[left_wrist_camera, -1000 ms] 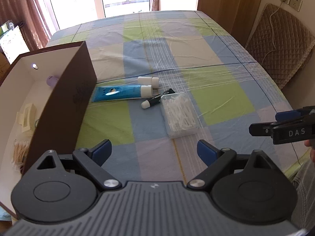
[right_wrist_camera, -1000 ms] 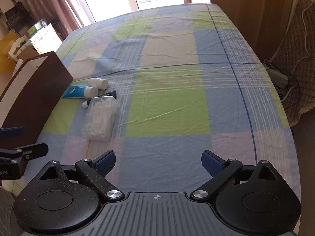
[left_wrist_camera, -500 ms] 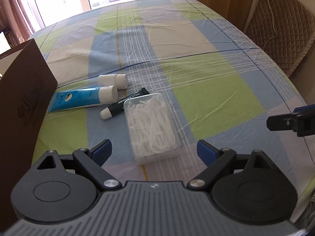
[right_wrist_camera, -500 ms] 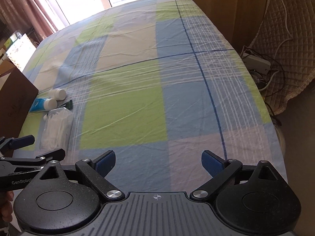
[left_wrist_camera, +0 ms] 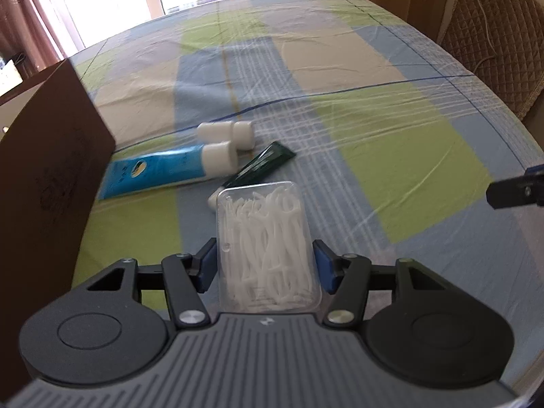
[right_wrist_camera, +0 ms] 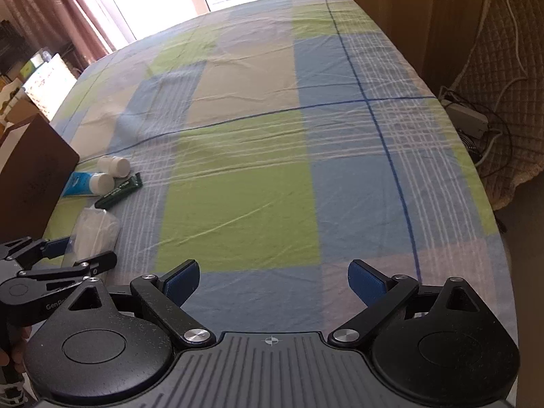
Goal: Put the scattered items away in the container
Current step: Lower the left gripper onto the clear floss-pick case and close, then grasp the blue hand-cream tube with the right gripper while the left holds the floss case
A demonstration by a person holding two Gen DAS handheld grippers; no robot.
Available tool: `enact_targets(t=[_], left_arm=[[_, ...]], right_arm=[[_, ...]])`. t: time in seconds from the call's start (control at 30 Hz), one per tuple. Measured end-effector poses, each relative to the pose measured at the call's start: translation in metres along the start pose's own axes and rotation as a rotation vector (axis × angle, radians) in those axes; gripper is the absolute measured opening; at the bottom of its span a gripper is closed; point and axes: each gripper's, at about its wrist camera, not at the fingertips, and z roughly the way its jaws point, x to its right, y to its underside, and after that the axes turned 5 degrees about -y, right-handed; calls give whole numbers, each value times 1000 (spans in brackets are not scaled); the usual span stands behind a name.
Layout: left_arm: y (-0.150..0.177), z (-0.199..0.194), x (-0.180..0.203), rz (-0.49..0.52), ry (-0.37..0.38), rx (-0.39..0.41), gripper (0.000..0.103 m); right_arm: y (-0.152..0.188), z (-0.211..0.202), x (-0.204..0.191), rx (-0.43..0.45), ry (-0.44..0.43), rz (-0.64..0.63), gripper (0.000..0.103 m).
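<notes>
Right now my left gripper (left_wrist_camera: 264,261) sits low over the checked cloth (left_wrist_camera: 391,156) on the counter, with the clear box of floss picks (left_wrist_camera: 268,248) lying between its jaws. The blue pads (left_wrist_camera: 207,265) stand at either long side of the box, very near it or just touching; I cannot tell whether they press on it. Beyond the box lie a dark green tube (left_wrist_camera: 261,165) whose white cap end touches the box's far left corner, a blue tube (left_wrist_camera: 163,173) with a white cap, and a small white bottle (left_wrist_camera: 226,132) on its side, all close together. The brown container (left_wrist_camera: 51,170) stands just left of them, its tall side wall facing me; its inside is hidden from this view.

My right gripper (right_wrist_camera: 273,280) hovers over bare cloth well to the right of the items, jaws wide apart with nothing between them. From its camera the left gripper shows at the lower left edge, beside the box.
</notes>
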Motion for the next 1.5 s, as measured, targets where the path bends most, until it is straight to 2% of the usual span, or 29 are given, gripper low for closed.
enact_targets(t=[0.17, 0.47, 0.5, 0.53, 0.57, 0.67, 0.93, 1.03, 1.17, 1.27, 1.33, 1.4, 1.43, 1.5], left_arm=[[34, -18, -34, -63, -65, -52, 54], [65, -34, -67, -184, -114, -91, 54], [65, -34, -69, -195, -114, -92, 54], [66, -35, -71, -202, -116, -92, 54], [66, -35, -73, -208, -118, -93, 54], [67, -35, -78, -230, -118, -94, 54], [69, -33, -84, -267, -100, -89, 55], [70, -33, -85, -272, -96, -87, 56], [70, -32, -86, -277, -96, -85, 58], [71, -30, -88, -287, -100, -86, 64], [71, -28, -90, -296, -103, -86, 71], [70, -27, -90, -289, -101, -77, 72], [70, -27, -90, -280, -96, -67, 70], [70, -29, -88, -265, -79, -54, 55]], right_arm=[[-10, 10, -32, 20, -114, -147, 99], [-39, 55, -127, 18, -334, -616, 98], [-42, 63, -137, 7, -351, -659, 80], [-46, 70, -146, -3, -367, -701, 71], [-48, 79, -156, -12, -365, -739, 69], [-55, 101, -176, -22, -367, -810, 69], [-58, 148, -210, -89, -327, -907, 68], [-58, 162, -219, -138, -306, -929, 58], [-61, 176, -224, -190, -269, -940, 57], [-61, 175, -225, -229, -267, -911, 36], [-58, 175, -226, -252, -253, -896, 35], [-55, 174, -226, -272, -234, -872, 34], [-54, 173, -225, -279, -230, -855, 34], [-51, 169, -220, -290, -230, -807, 33]])
